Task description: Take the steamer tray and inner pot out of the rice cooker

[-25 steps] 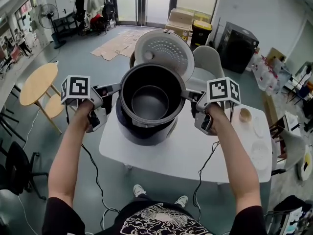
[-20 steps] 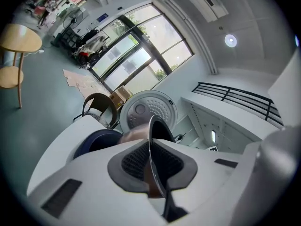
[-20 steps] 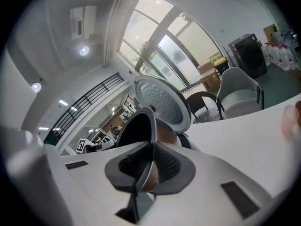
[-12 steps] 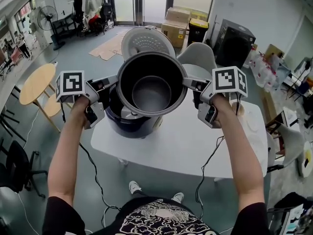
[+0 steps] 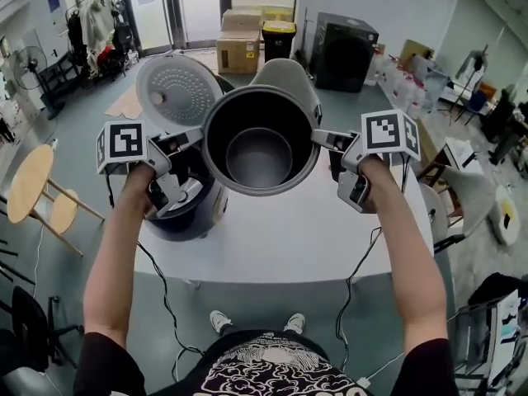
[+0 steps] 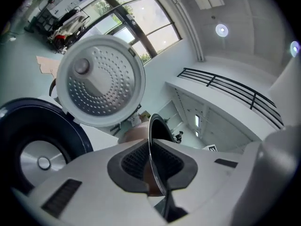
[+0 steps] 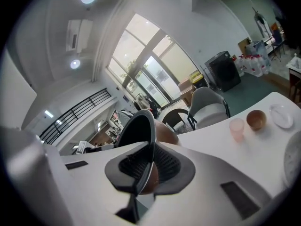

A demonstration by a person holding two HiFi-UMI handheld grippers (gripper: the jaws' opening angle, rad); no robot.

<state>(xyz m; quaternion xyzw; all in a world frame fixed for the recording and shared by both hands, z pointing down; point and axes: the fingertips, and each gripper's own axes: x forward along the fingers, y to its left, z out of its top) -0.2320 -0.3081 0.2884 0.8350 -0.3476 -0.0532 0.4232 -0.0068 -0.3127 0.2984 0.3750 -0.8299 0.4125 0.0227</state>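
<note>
The dark metal inner pot (image 5: 260, 122) hangs in the air above the white table (image 5: 280, 238), empty and upright, to the right of the rice cooker. My left gripper (image 5: 200, 136) is shut on the pot's left rim and my right gripper (image 5: 318, 136) is shut on its right rim. In the left gripper view the thin rim (image 6: 157, 159) runs between the ribbed pads of the left gripper (image 6: 153, 168). The right gripper view shows the rim (image 7: 141, 131) pinched the same way by the right gripper (image 7: 148, 168). The dark blue rice cooker (image 5: 177, 209) stands at the table's left, its perforated lid (image 5: 179, 91) raised.
A grey chair (image 5: 285, 77) stands behind the table. A pink cup (image 7: 236, 127), a brown bowl (image 7: 256, 119) and a white dish (image 7: 282, 114) sit at the table's right end. A round wooden table (image 5: 29, 180) is on the floor at far left.
Both grippers have carried the inner pot up out of the rice cooker and to the right. The cooker now shows separately at the pot's lower left.
</note>
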